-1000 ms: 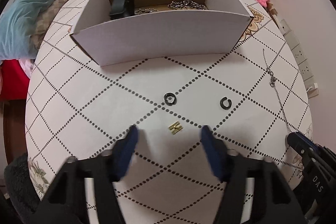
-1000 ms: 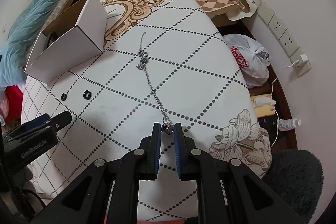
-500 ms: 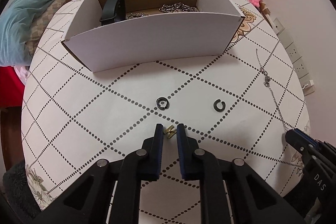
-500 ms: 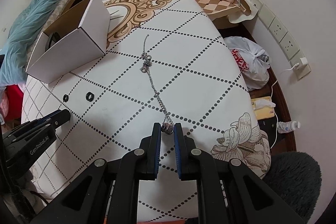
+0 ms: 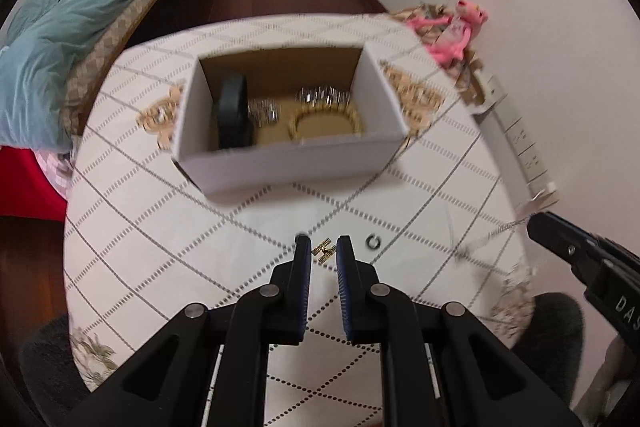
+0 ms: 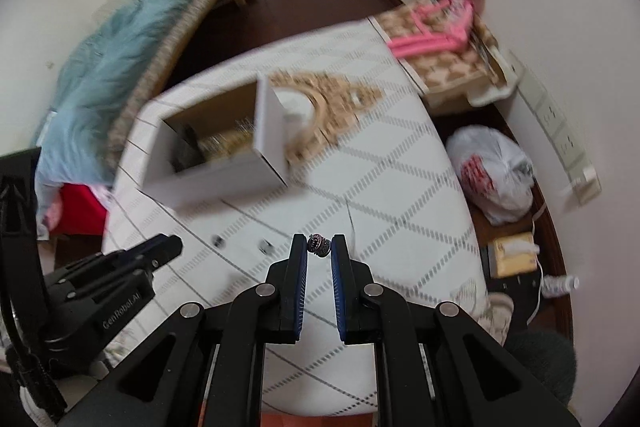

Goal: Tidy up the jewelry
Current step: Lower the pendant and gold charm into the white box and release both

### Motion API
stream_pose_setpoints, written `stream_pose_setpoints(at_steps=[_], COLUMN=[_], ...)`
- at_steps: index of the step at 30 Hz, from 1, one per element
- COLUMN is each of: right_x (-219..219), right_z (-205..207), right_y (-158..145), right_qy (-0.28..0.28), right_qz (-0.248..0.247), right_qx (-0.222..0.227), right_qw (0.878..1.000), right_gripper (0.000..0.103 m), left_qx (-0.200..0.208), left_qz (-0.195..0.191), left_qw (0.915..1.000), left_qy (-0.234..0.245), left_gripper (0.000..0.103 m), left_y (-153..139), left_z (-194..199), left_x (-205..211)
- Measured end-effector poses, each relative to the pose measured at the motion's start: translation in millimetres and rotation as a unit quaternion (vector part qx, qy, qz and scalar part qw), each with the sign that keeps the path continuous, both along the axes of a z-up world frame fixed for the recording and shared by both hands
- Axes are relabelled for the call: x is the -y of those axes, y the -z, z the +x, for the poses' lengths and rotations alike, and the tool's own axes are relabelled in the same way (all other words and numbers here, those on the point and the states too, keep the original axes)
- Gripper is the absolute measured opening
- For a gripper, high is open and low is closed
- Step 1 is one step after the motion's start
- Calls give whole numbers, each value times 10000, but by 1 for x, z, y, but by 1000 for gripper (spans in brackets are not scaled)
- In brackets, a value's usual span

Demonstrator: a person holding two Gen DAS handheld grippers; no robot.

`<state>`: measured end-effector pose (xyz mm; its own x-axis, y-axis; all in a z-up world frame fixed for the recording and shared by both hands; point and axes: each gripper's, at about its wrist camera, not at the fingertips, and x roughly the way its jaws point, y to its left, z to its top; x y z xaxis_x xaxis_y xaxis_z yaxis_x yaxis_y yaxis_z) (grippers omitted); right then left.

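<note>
The white cardboard box (image 5: 288, 169) has matt paper walls outside and bare brown board inside. The small gold metal charm (image 5: 324, 250) glints, as does the beaded silver metal chain end (image 6: 319, 244). The black plastic left gripper (image 5: 324, 251) looks matt, its blue pads (image 5: 345, 279) ribbed.

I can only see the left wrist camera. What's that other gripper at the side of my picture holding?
Observer: The right gripper is shut on the beaded end of a silver necklace.
Operator: I see just one little ring. Is that all?
Observer: No, a second dark ring lies on the table, near your gripper.
Operator: Anything on the floor?
Observer: A white plastic bag sits beside the table.
</note>
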<state>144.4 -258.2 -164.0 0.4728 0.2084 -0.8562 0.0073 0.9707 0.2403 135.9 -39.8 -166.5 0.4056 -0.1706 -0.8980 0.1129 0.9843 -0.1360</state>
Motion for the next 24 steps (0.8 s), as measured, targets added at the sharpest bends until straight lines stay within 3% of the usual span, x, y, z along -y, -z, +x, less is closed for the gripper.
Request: stream_pose_setpoints(at_steps=[8,15,19,24], right_x=[-21,-61,-79,-93], right_z=[28,68,99,136], right_y=[-70,-114,-112,-76], right_qy=[-433,-964,-1097,-1176], right_qz=[247,260,164,129], right_qx=[523,845,730,197], right_qw=[9974,9914,9911,9928], right_gripper=[13,13,13,12], left_qx=[270,438,432,97], left_qz=[-318,-505,-520,-750], left_qw=[9991,9975,9971,9967], left_qy=[-7,-223,-340,-296], left_gripper=[10,10,10,10], left_y=[-53,-79,-81,-64], left_z=[22,54,76,102], left_x=[-17,-42,-55,-63])
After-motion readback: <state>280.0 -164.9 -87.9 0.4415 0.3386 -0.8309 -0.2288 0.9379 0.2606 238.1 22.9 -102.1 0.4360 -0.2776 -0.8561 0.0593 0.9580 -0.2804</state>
